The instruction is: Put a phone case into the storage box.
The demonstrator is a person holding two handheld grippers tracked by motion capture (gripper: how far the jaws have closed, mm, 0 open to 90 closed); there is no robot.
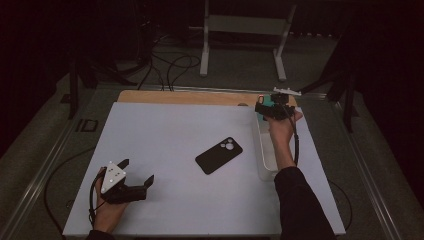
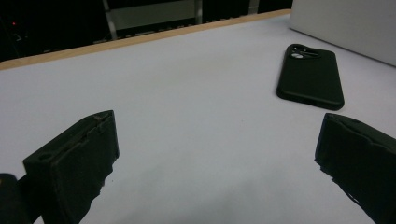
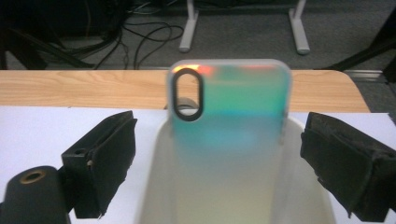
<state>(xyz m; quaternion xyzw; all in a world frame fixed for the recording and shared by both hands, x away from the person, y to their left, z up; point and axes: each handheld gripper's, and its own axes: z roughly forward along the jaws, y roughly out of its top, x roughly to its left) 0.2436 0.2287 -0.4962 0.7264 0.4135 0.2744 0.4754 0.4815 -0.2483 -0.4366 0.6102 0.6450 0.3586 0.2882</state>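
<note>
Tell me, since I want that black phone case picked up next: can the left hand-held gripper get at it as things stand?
Probably yes. The left hand-held gripper is open, and the black phone case lies flat on bare white table ahead of it, with nothing between.

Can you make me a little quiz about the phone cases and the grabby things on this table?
1. True or false: the black phone case lies flat on the white table.
2. What stands in the clear bin in front of the right hand-held gripper? A) a spoon B) a shiny rainbow phone case C) a ball
3. Fill in: the left hand-held gripper has its jaws ____ with nothing between them.

Key
1. True. It lies camera holes up, near the table's middle.
2. B. The rainbow phone case stands upright in the bin, between the open jaws but not touched by them.
3. Open.
</note>
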